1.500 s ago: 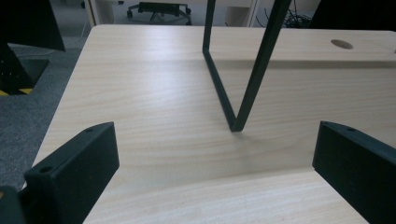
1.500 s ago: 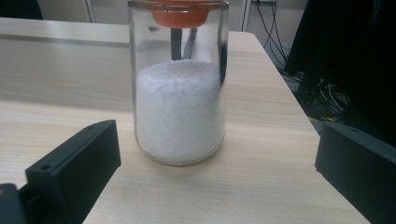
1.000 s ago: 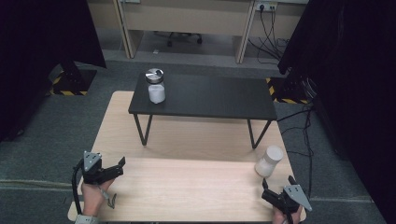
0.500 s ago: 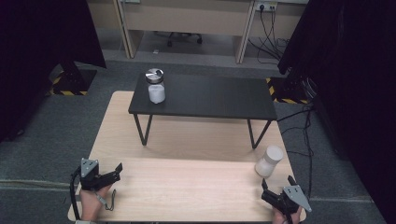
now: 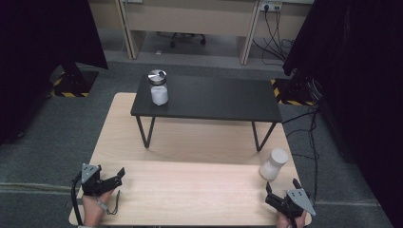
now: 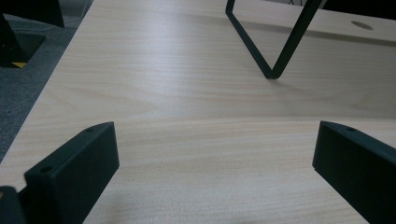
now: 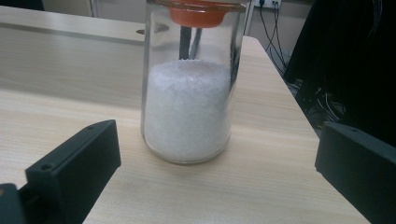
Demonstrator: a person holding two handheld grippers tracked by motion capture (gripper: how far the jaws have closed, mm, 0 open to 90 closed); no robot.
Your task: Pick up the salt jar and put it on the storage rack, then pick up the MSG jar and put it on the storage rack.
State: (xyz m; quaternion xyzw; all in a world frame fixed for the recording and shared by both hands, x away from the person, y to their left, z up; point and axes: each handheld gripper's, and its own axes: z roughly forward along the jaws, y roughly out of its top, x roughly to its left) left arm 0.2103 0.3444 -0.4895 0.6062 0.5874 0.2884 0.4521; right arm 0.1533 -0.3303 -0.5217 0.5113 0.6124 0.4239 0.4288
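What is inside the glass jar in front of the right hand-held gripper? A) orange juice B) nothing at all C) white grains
C: the jar is more than half full of white grains, standing on the wooden table ahead of the open right hand-held gripper.

left gripper (image 5: 119, 174): has drawn back toward the near edge of the tabletop (image 5: 190, 190) over the last second, now lower in the high view than before
left hand (image 5: 95, 209): pulled back with it, less of it inside the bottom of the high view
left gripper's heading: fingers (image 5: 114, 176) pointed up and right before, now lie flatter, pointing more to the right
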